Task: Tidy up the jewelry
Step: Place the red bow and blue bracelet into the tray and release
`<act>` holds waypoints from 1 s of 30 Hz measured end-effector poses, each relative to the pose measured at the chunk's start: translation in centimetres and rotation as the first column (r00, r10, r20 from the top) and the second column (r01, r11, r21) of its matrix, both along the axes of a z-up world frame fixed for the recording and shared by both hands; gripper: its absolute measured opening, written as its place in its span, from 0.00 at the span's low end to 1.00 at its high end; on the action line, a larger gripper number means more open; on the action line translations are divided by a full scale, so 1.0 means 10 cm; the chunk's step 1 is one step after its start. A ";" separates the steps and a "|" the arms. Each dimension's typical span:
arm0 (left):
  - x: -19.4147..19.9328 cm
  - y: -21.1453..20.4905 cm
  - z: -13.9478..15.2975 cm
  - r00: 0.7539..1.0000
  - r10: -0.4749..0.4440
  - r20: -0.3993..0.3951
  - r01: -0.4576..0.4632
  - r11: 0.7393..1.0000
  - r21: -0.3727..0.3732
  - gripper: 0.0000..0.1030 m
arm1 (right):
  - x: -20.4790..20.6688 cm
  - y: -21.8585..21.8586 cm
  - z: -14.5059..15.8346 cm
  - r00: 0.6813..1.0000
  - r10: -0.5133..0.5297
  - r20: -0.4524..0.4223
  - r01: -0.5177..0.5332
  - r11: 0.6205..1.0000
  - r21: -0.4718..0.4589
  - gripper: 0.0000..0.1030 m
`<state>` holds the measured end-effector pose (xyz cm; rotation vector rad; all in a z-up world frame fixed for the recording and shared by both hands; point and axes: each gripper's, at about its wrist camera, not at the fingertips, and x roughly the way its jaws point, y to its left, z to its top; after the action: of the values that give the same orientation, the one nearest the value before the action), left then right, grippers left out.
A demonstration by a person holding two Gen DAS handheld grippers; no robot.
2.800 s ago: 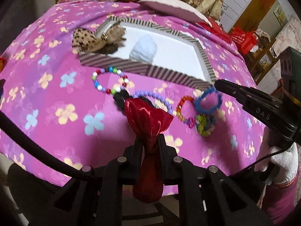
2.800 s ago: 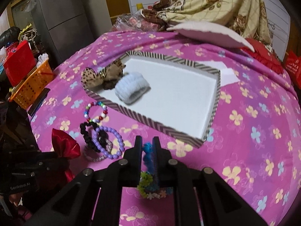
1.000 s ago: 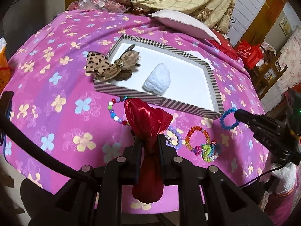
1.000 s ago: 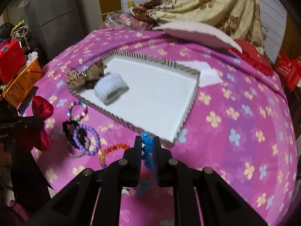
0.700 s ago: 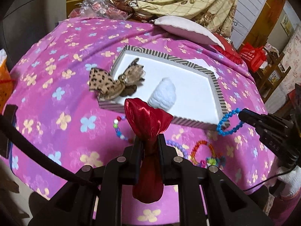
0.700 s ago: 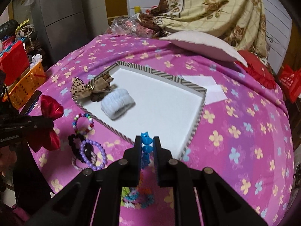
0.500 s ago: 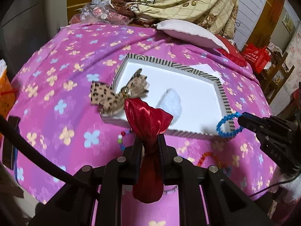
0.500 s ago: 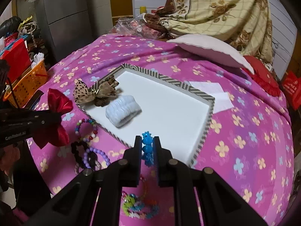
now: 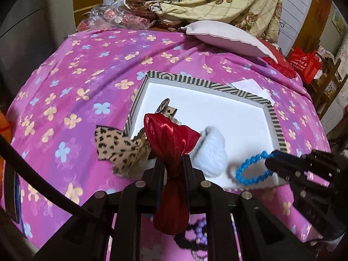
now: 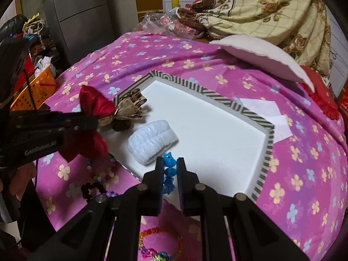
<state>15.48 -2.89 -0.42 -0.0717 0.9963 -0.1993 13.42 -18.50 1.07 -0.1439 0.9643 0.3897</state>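
My left gripper [image 9: 171, 162] is shut on a red satin bow [image 9: 169, 134], held over the near left corner of the striped white tray [image 9: 217, 87]. My right gripper [image 10: 169, 163] is shut on a blue bead bracelet [image 10: 168, 170], hanging over the tray's near edge [image 10: 264, 167]; the bracelet [image 9: 250, 170] shows as a loop at the right in the left wrist view. Inside the tray lie a leopard-print bow [image 10: 129, 108] and a white fluffy scrunchie [image 10: 152, 138]. The left gripper with the red bow [image 10: 95, 104] appears at the left in the right wrist view.
Loose bead bracelets and a black scrunchie [image 10: 93, 188] lie on the pink flowered cloth [image 9: 76, 87] in front of the tray, with a rainbow bracelet [image 10: 158, 245] nearest. A white pillow [image 10: 261, 52], paper sheets [image 10: 267, 108] and an orange basket [image 10: 37, 87] surround the tray.
Both grippers have moved forward from the loose bracelets toward the tray, carrying the red bow and the blue bracelet; both items now hang over the tray's near edge.
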 end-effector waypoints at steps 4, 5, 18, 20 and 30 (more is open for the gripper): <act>0.22 -0.02 -0.16 0.999 -0.016 -0.052 0.014 0.999 -0.039 0.22 | 0.17 0.02 -0.18 0.999 0.001 -0.036 -0.001 1.000 0.005 0.11; 0.26 -0.03 -0.19 0.998 -0.019 -0.063 0.017 0.999 -0.043 0.22 | 0.22 0.01 -0.23 0.999 -0.007 -0.043 0.007 1.000 -0.002 0.11; 0.60 -0.10 -0.58 0.991 0.018 -0.133 -0.014 1.000 0.028 0.22 | 0.66 -0.25 -0.73 0.985 -0.101 -0.140 0.105 0.994 0.018 0.11; 0.61 -0.11 -0.60 0.991 0.020 -0.134 -0.017 0.999 0.030 0.22 | 0.66 -0.22 -0.77 0.985 -0.093 -0.149 0.098 0.995 0.024 0.11; 0.51 -0.09 -0.54 0.992 0.027 -0.123 -0.026 1.000 0.007 0.38 | 0.51 -0.30 -0.62 0.983 -0.117 -0.143 0.125 0.991 0.049 0.34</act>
<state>20.60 -3.74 -5.84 -0.0930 1.1177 -0.1695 18.56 -21.47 -5.15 -0.0046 1.0932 0.3183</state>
